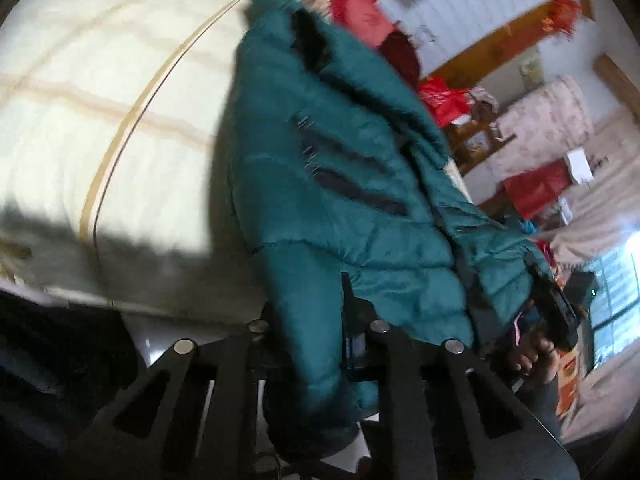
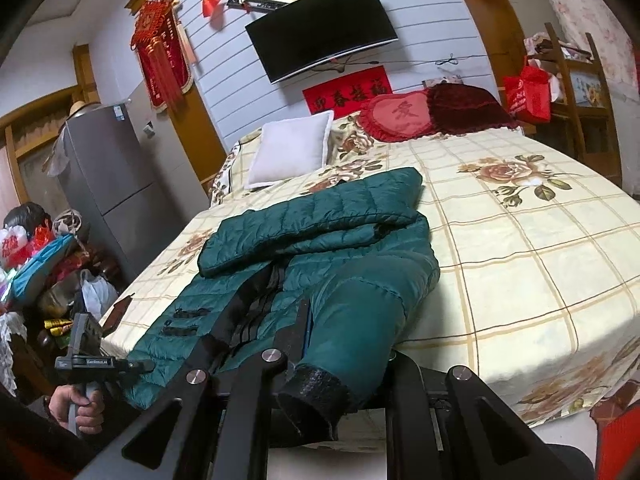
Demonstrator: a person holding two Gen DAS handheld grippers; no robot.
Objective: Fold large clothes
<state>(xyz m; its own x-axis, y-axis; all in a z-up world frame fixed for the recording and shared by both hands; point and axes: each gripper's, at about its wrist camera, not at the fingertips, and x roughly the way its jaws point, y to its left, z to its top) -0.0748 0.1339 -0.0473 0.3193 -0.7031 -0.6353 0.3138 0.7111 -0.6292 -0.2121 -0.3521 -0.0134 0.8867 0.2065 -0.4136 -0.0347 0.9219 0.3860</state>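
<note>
A teal quilted down jacket [image 2: 320,248] lies on the bed, one sleeve folded across its top. In the right wrist view my right gripper [image 2: 320,344] is shut on the other sleeve near its black cuff [image 2: 316,396], at the bed's near edge. In the left wrist view the jacket [image 1: 340,200] hangs over the bed edge, and my left gripper [image 1: 348,320] is shut on its hem. The left gripper also shows in the right wrist view [image 2: 136,366] at the jacket's lower left corner. The right gripper appears in the left wrist view [image 1: 560,312], held by a hand.
The bed [image 2: 520,240] has a cream floral checked cover, with a white pillow [image 2: 292,152], a red heart cushion [image 2: 396,116] and a dark red cushion [image 2: 468,108] at its head. A grey fridge [image 2: 116,184] and clutter stand left; a wooden shelf [image 2: 580,92] stands right.
</note>
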